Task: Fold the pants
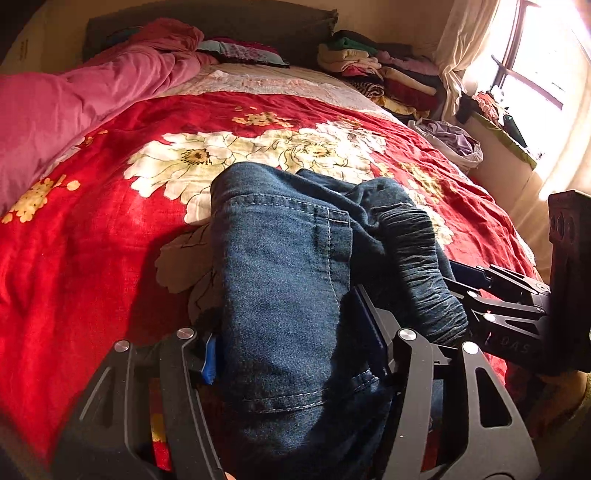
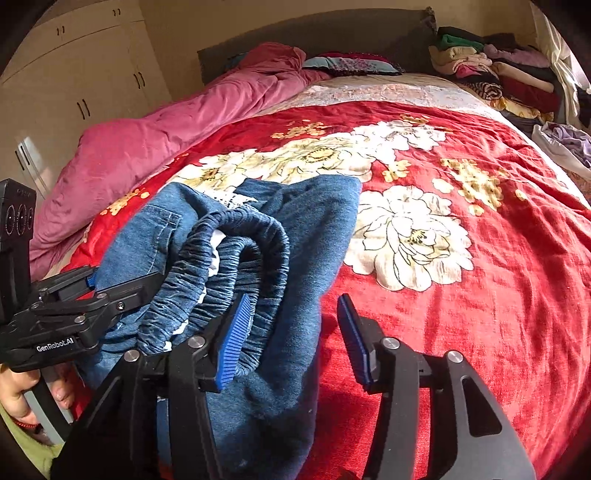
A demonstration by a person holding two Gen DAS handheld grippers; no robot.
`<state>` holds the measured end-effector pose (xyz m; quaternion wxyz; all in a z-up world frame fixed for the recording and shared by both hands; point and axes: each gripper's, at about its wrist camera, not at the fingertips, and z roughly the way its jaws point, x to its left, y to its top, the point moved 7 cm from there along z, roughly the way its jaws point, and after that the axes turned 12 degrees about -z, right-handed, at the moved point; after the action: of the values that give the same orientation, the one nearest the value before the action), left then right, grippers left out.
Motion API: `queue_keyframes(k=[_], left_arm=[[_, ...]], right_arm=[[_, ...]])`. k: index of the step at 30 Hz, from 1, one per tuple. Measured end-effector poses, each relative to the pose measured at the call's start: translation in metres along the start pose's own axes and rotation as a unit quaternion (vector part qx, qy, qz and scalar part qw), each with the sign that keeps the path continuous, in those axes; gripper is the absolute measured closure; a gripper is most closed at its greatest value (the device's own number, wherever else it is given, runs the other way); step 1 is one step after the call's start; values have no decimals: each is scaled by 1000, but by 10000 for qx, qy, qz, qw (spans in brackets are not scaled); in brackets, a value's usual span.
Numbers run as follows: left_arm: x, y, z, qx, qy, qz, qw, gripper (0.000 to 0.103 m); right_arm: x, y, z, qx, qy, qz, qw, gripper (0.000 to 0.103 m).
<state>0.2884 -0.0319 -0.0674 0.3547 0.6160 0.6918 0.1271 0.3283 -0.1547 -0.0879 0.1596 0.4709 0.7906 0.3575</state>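
Dark blue jeans (image 1: 288, 258) lie bunched on the red flowered blanket (image 1: 92, 258), their elastic waistband (image 2: 251, 236) looped on top. My left gripper (image 1: 288, 343) straddles one thick fold; denim fills the gap, and its blue left pad (image 1: 208, 362) sits just beside the fabric edge. In the right wrist view it shows as the left gripper (image 2: 122, 280) at the far left, a hand (image 2: 14, 387) under it. My right gripper (image 2: 295, 332) stands open: its left pad (image 2: 236, 332) rests by the waistband, its right pad (image 2: 354, 339) hangs over bare blanket (image 2: 461, 332). The right gripper (image 1: 458, 280) reaches in by the waistband (image 1: 413, 251).
A pink quilt (image 1: 55, 110) runs along the bed's left side up to the dark headboard (image 1: 221, 22). Stacked folded clothes (image 1: 369, 70) fill the far right corner, a bag of clothes (image 1: 454, 140) beside the bed. A bright window (image 1: 535, 55) is at right, a wardrobe (image 2: 74, 74) at left.
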Motion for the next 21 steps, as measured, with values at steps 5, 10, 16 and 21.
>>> queue_keyframes(k=[5,10,16,21], left_arm=[[4,-6,4,86,-80,-151,9998,46],[8,-7,6,124,-151,-277,9994,44],[8,-8,5,131,-182,-303,9993,43],[8,-8,-2,82,-298,-374,9988,39]], right_arm=[[-7,-8,5,168,-143,138,9997,45],[-9,-10,7,265,-271,104,9992,44],[-8,-9,6,296,-318,127,9990,42],[-6,-5,-1,194,-390,103,9990,42]])
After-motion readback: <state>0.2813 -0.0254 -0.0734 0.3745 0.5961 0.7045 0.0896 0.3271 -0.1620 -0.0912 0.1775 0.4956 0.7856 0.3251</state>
